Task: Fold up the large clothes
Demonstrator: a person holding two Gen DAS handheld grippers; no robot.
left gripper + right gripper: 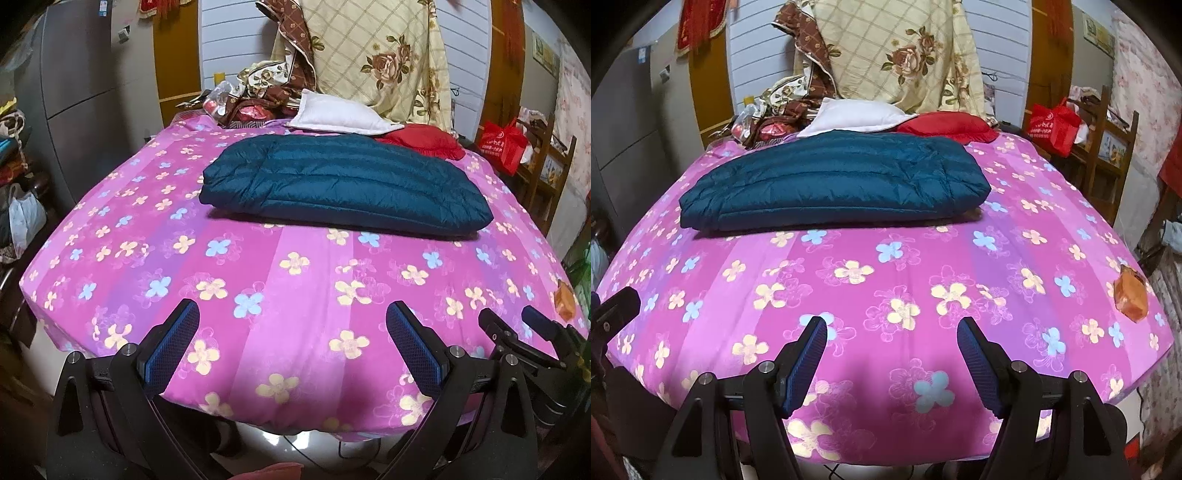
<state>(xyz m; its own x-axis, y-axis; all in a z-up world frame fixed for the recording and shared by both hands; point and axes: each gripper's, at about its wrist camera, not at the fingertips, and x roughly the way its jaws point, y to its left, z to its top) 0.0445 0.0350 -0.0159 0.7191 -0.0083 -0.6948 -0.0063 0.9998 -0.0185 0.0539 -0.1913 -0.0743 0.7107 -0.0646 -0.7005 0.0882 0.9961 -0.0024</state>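
Note:
A dark teal quilted down jacket (343, 181) lies folded into a flat rectangle on the pink flowered bed (295, 295); it also shows in the right wrist view (834, 181). My left gripper (291, 314) is open and empty, hovering over the bed's near edge, well short of the jacket. My right gripper (892, 328) is open and empty, also over the near edge, to the right of the left one. The right gripper's fingers (495, 328) show at the lower right of the left wrist view.
A white pillow (340, 118), a red cushion (424, 142) and a heap of floral bedding (369, 55) lie at the head of the bed. An orange packet (1130, 295) sits near the bed's right edge. A red bag (502, 144) hangs on a wooden chair at right.

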